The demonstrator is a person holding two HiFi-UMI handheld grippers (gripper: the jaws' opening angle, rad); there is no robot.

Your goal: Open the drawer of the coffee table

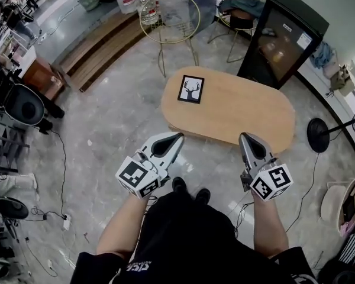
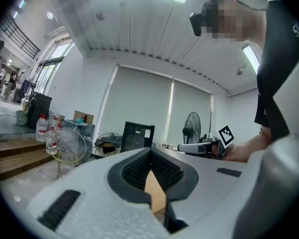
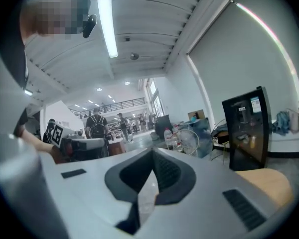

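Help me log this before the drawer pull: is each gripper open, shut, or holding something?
Left gripper: tongs shut, holding nothing.
Right gripper: tongs shut, holding nothing.

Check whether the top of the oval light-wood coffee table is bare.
No, a black-framed picture of a deer's head lies flat on the coffee table, toward its left end.
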